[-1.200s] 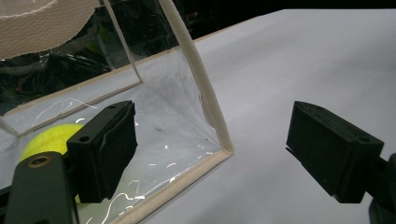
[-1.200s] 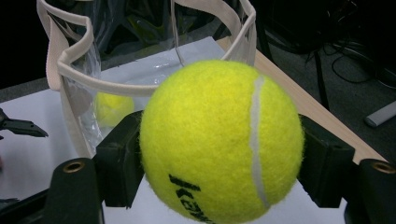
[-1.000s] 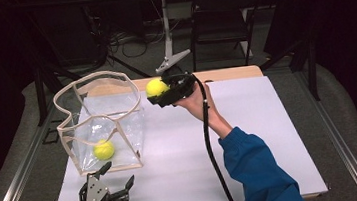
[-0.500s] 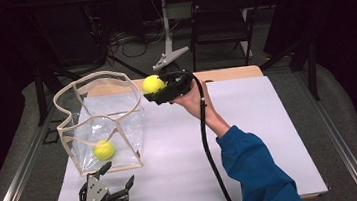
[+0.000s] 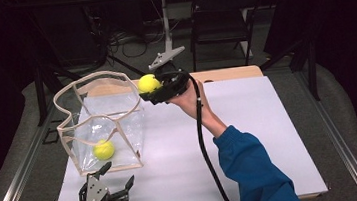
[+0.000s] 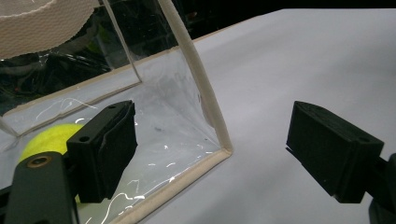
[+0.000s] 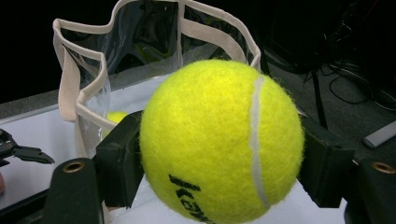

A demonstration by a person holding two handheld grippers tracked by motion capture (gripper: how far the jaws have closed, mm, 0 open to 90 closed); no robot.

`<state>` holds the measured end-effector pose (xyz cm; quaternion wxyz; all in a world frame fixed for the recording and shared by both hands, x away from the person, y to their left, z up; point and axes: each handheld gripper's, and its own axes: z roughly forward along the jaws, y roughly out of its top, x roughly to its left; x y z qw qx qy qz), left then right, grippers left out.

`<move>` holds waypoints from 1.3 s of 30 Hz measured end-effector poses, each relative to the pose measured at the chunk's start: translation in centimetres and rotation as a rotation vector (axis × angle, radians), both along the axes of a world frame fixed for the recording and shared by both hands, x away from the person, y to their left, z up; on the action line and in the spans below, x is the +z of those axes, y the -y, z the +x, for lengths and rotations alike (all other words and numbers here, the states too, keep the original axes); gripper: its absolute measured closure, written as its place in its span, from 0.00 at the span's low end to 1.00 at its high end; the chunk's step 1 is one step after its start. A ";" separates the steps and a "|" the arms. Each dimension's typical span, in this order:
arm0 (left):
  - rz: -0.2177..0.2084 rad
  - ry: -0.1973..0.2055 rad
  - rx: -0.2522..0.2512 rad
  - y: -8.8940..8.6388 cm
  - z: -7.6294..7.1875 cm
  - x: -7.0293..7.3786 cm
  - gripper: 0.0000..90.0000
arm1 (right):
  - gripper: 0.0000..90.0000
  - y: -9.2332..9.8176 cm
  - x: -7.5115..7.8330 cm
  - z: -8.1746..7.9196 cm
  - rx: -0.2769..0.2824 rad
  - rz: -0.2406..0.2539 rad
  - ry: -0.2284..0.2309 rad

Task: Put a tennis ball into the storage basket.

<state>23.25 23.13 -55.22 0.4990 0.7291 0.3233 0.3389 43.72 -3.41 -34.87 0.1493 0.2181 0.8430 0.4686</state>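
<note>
My right gripper (image 5: 152, 89) grips the tennis ball (image 5: 148, 83) at the clear bag (image 5: 99, 120)'s right rim; the left gripper (image 5: 116, 176) idles open, near.

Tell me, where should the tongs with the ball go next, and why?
Probably a little further over the clear bag's open top, then let go. The right tongs grip a tennis ball right at the bag's rim, and another ball already lies inside.
</note>
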 end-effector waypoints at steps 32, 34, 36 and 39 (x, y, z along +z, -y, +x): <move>0.000 0.001 -0.002 -0.1 0.0 0.1 0.18 | 0.29 -1.6 1.1 -0.6 0.024 0.039 0.036; 0.001 0.002 -0.002 -0.1 0.0 0.1 0.18 | 0.29 -1.7 1.2 -0.6 0.027 0.040 0.038; 0.000 0.001 -0.003 -0.1 0.0 0.1 0.18 | 0.29 -1.8 1.2 -0.7 0.029 0.042 0.040; 0.001 0.001 -0.003 -0.1 0.0 0.1 0.18 | 0.29 -2.1 1.2 -0.7 0.033 0.043 0.044</move>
